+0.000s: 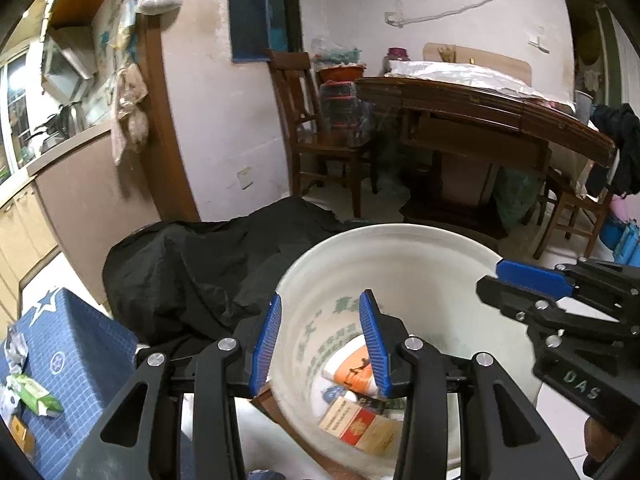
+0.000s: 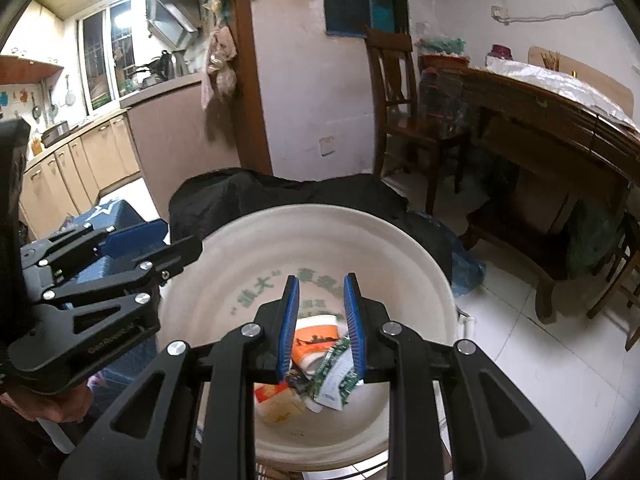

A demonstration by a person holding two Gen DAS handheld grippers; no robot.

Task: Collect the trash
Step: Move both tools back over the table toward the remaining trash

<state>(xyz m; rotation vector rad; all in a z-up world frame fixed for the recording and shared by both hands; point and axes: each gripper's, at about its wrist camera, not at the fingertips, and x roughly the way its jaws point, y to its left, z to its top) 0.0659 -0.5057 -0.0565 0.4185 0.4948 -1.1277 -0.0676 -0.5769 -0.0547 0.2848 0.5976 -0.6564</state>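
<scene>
Both grippers hang over a white round plastic bucket (image 2: 248, 240) with green lettering. The left gripper (image 1: 320, 344) and right gripper (image 2: 320, 328) stand parted, holding nothing. Below their jaws, crumpled paper wrappers and packets (image 2: 320, 368) lie on the bucket's bottom.

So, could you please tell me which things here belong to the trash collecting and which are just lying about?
Belonging to the job:
- round white plastic bucket
- orange and red wrappers inside it
- green crumpled wrapper on the blue cloth

Just lying about:
- black crumpled fabric
- dark wooden chair
- long wooden table
</scene>
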